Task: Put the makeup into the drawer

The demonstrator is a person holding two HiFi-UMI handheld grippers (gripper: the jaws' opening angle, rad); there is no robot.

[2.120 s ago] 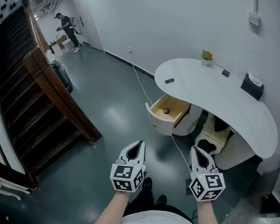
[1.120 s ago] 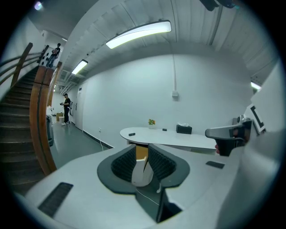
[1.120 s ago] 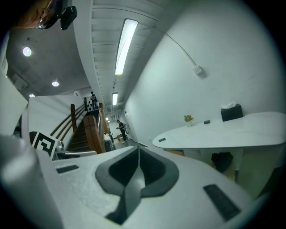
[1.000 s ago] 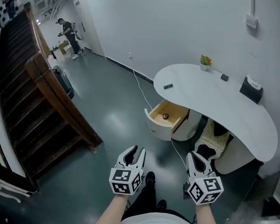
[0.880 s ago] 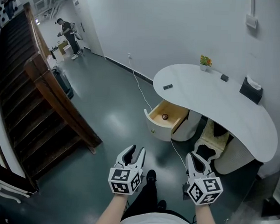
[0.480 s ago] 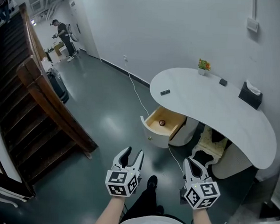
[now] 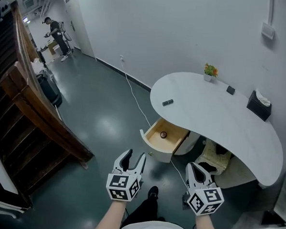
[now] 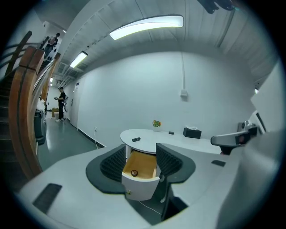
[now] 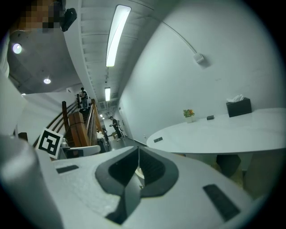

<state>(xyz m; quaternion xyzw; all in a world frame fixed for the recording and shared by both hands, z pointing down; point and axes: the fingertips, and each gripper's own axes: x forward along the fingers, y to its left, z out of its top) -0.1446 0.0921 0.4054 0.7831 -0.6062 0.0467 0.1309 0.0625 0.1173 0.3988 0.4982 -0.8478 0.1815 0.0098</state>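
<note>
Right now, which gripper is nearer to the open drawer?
Left. In the head view, the left gripper, whose empty jaws have just been opening, is just below the drawer and points at it. The right gripper, shut, sits farther off to the drawer's lower right.

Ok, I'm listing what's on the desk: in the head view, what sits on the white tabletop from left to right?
small dark flat case → little potted plant with orange flowers → small dark square item → black tissue box
</note>
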